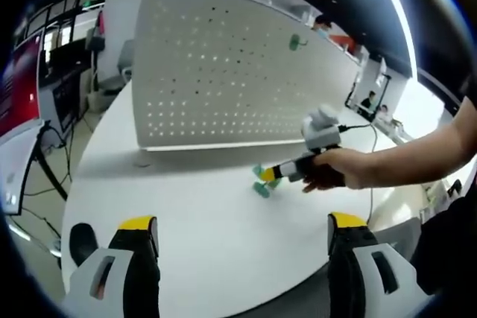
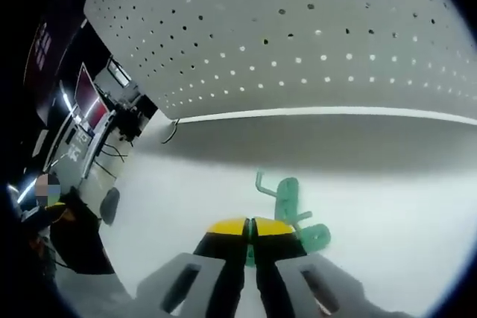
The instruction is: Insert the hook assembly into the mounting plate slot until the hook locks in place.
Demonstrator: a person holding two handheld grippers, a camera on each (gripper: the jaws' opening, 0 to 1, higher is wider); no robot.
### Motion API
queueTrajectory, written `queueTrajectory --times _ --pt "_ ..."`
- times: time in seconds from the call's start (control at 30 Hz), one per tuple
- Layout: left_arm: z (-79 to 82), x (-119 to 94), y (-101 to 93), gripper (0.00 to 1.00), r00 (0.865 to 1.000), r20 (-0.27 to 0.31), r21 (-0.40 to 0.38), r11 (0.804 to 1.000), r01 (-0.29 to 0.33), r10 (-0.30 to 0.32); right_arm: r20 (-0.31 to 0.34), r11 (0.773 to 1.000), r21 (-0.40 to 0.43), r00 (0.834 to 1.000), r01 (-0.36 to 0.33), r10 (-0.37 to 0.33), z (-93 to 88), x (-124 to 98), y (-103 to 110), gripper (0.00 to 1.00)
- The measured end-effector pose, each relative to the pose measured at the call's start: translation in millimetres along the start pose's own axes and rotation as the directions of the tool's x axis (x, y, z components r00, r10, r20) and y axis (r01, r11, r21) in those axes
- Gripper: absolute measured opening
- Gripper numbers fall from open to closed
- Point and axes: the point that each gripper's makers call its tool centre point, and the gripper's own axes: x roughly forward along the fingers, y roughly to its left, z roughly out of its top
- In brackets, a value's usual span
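Green hook assembly (image 2: pixel 294 210): small teal plastic piece with flat plates and a thin bent wire hook at its 11 o'clock end, low over the white table, pinched at its lower edge. White perforated mounting plate (image 2: pixel 313 42) stands upright at 12 o'clock, well apart. Second green hook (image 1: pixel 297 42) already hangs on the plate's upper right.

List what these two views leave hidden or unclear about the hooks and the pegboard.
- Right gripper view: the right tool covers the part of the green hook it pinches, so the grip point is hidden.
- Left gripper view: the hook on the table is small and partly behind the right tool.
- Left gripper view: a second green hook on the pegboard is too small to tell whether it is locked.
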Motion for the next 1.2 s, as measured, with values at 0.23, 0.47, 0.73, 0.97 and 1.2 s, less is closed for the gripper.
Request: queueTrajectory --times 0.23,0.47,0.73,0.97,1.2 --pt "2.5 -1 -0.4 0.95 1.0 0.005 0.01 1.0 0.001 -0.001 0.026 1.0 0.001 1.0 -0.008 0.008 7.4 -4 6 0.0" --pt "-0.2 -1 -4.4 0.95 1.0 -0.002 0.016 1.0 0.004 -0.003 0.047 1.0 -0.005 0.999 -0.016 0.016 13.7 -11 10 0.0" --pt "-3.7 1 -10.7 0.95 1.0 -0.007 0.014 1.0 0.011 -0.011 0.107 0.999 0.02 0.994 -0.039 0.036 26.3 -27 19 0.0" --pt "5.1 3 -10.0 0.95 1.0 0.001 0.009 1.0 0.02 -0.02 0.163 0.997 -0.002 0.984 -0.071 0.07 44.3 -45 34 0.0" --pt "16.3 6 -12.7 0.94 1.0 -0.002 0.02 1.0 0.022 -0.022 0.247 0.994 -0.047 0.963 -0.103 0.111 72.5 -70 53 0.0"
